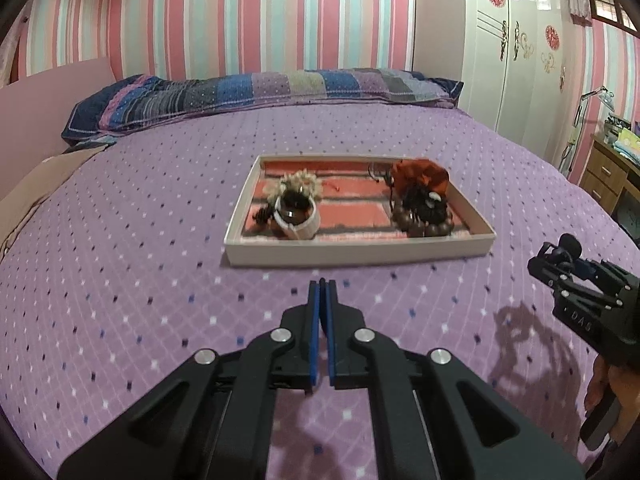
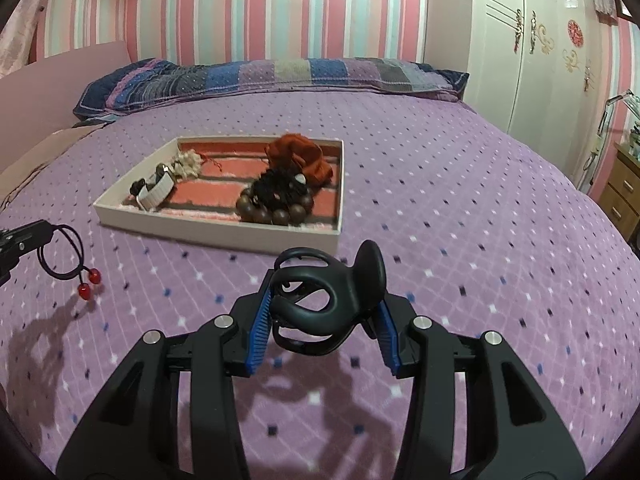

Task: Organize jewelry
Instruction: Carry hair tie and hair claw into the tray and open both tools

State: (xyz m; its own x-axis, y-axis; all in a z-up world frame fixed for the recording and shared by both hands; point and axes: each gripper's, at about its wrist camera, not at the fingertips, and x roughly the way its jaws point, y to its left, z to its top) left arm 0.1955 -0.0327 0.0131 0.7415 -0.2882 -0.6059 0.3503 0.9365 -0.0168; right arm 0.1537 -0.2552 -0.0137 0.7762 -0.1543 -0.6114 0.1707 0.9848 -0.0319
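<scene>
A shallow white tray [image 1: 360, 254] [image 2: 216, 228] lined with red striped cloth lies on the purple bedspread. It holds a white bangle [image 1: 298, 224], a cream scrunchie [image 1: 298, 182], brown wooden beads [image 2: 276, 208] and an orange pouch [image 2: 300, 156]. My left gripper [image 1: 322, 282] hovers just short of the tray's near rim, shut. The right wrist view shows a thin black cord [image 2: 52, 268] with two red beads [image 2: 89, 284] hanging from its tip [image 2: 46, 230]. My right gripper [image 2: 326, 296] is shut on a black hair claw clip [image 2: 344, 292], near the tray's right corner.
A striped pillow [image 1: 260, 96] lies across the head of the bed behind the tray. A white wardrobe [image 1: 516, 48] stands at the back right, with a wooden desk [image 1: 608, 172] beside it. A hand [image 1: 600, 384] holds the right gripper's handle.
</scene>
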